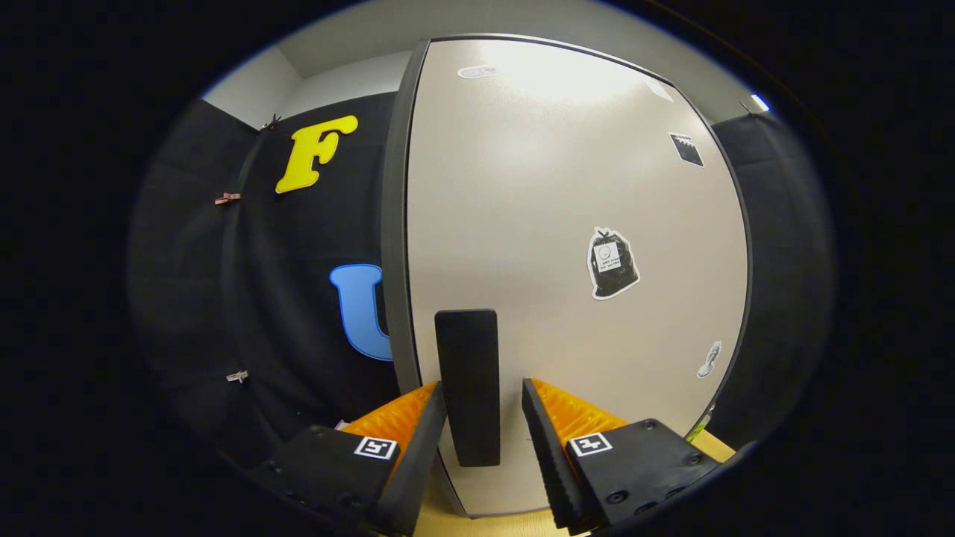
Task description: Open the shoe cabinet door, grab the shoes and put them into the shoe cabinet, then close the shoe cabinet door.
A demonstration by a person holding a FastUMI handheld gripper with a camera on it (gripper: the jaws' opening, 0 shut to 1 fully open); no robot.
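Shoe cabinet door [567, 224] handle [468, 384] — between tool [483, 410] fingers, seemingly ungripped.

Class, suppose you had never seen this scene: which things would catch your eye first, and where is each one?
The big pale beige cabinet door stands shut straight ahead. A tall black rectangular handle sits near its left edge, right between the open fingers of the gripper, which do not press on it. A black bag-shaped sticker sits on the door, right of the handle.
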